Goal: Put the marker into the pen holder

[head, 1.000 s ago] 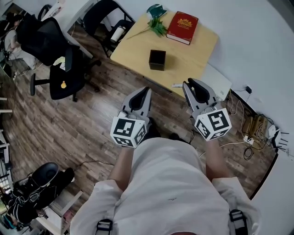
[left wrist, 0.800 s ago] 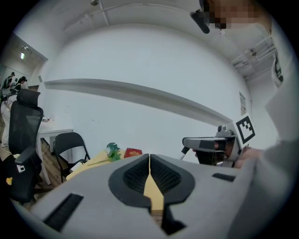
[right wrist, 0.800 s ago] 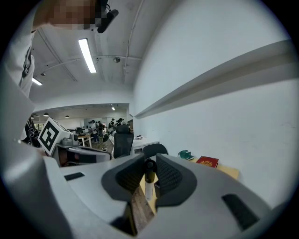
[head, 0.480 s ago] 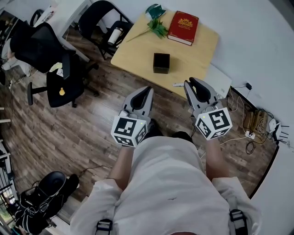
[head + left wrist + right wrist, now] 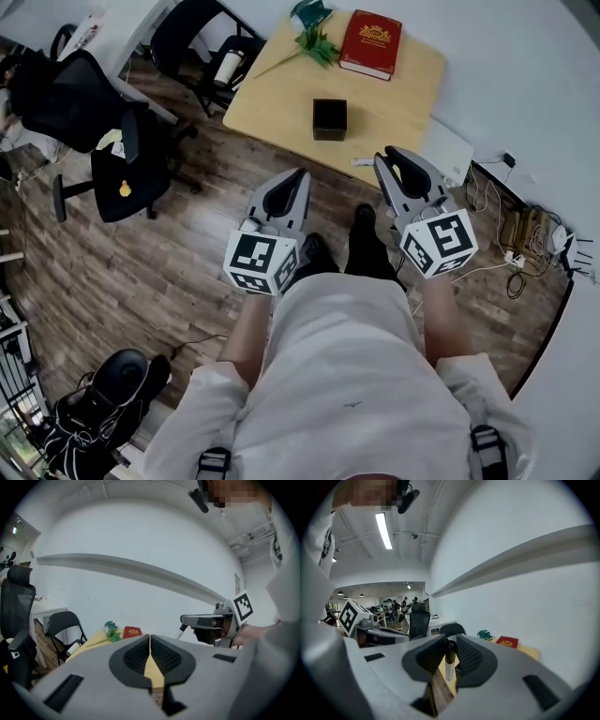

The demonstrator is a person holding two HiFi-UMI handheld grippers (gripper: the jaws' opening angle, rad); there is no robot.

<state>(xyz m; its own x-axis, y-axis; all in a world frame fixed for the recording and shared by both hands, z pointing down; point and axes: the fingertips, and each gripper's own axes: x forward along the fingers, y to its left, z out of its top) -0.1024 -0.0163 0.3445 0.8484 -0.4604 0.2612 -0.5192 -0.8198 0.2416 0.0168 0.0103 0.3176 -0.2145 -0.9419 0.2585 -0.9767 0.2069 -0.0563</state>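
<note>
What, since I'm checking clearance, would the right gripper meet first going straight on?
Probably the wooden table: the right gripper, shut on the marker, points slightly down toward its near edge; depth is unclear.

Open-plan office; swivel chairs (image 5: 70,94), desks (image 5: 127,42), ceiling strip lights (image 5: 384,529)

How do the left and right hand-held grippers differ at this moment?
The right hand-held gripper clamps the marker between its jaws; the left hand-held gripper holds nothing. The left hand-held gripper's jaws meet at the tips; the right hand-held gripper's stand apart on the marker's barrel. Shared: both point side by side toward the wooden table with the black pen holder.
</note>
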